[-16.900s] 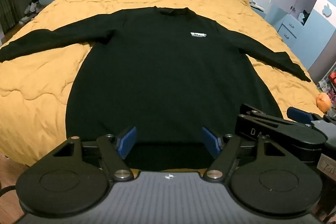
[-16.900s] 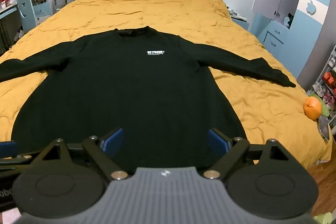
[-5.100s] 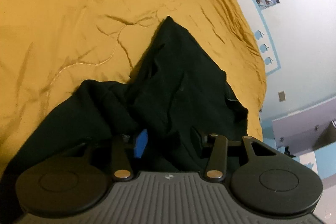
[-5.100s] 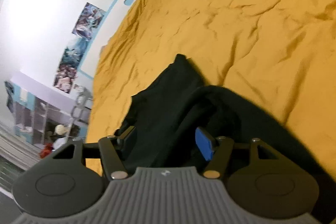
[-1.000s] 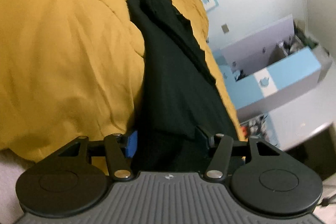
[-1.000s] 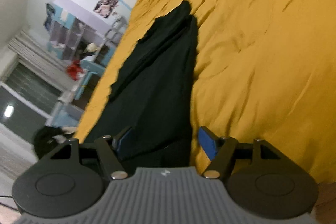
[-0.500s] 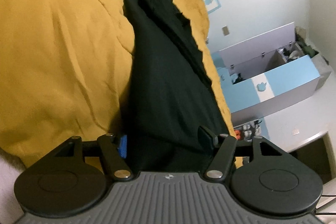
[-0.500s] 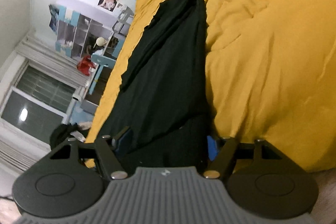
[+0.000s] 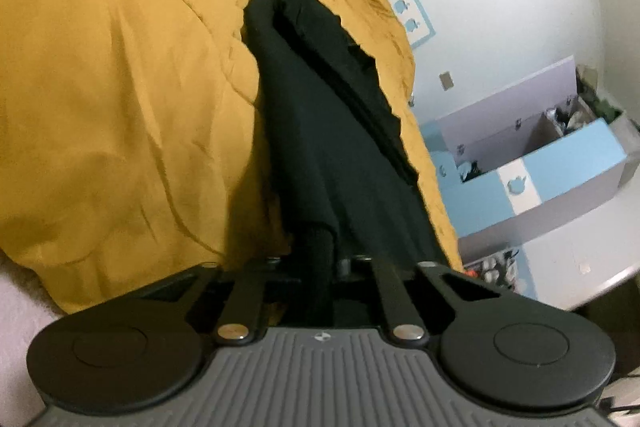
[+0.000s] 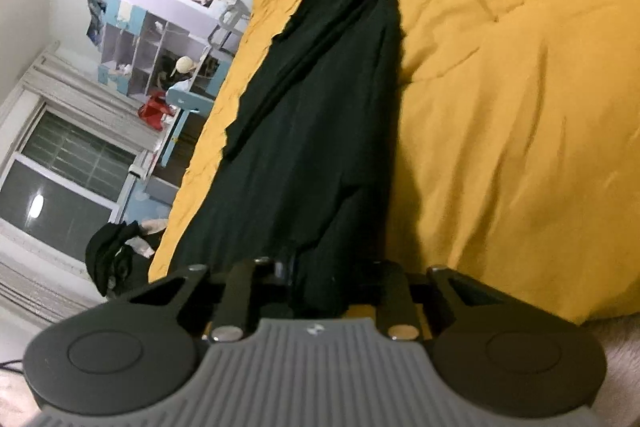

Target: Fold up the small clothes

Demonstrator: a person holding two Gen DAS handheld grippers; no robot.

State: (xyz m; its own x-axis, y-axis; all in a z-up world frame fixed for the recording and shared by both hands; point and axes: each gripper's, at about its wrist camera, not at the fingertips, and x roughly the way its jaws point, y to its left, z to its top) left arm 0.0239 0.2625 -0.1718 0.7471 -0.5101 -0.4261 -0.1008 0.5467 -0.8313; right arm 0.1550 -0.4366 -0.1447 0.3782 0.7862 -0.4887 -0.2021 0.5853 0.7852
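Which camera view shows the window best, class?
The right wrist view: the window sits at its left edge, beyond the yellow bedspread. The left wrist view shows no window, only the black garment and a blue cabinet.

Left gripper [image 9: 320,263] and right gripper [image 10: 320,275]: ribbed grey housing with a small round emblem, flanked by two black discs; black linkage arms fixed with silver screws.
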